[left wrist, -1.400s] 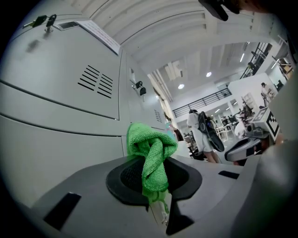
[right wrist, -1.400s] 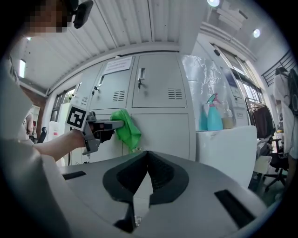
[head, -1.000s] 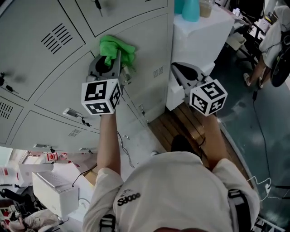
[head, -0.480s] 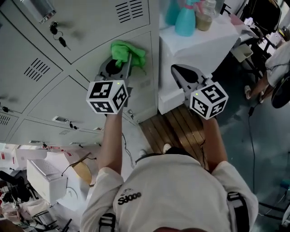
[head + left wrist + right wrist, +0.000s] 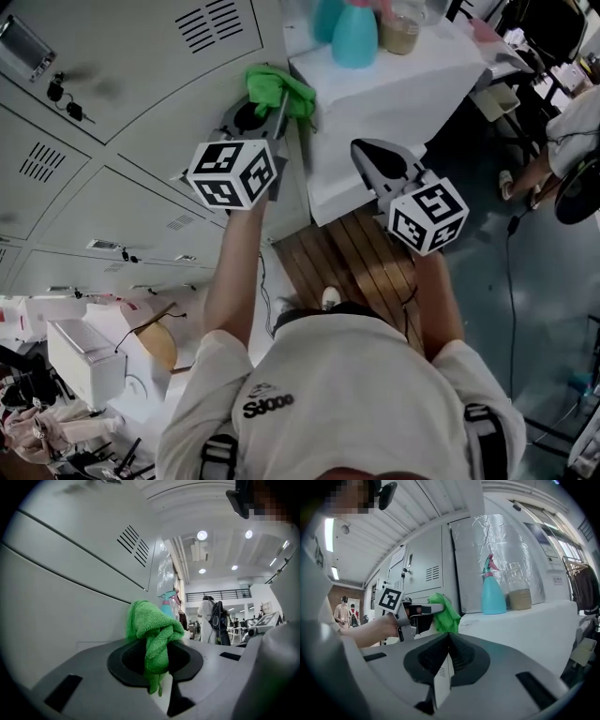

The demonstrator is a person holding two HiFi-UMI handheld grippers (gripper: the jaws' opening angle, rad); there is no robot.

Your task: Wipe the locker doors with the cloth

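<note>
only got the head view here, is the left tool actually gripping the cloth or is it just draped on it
Observer: Gripping. The left gripper view shows the left tool with its jaws shut on the cloth; the bunched end sticks out past the tips.

Operator: ok and the right one, anything in it

Observer: No. The right gripper view shows the right tool with its jaws together and nothing between them.

Operator: blue thing at the top of my view, what is it

Observer: A spray bottle with a pink trigger head; a jar stands right beside it.
</note>
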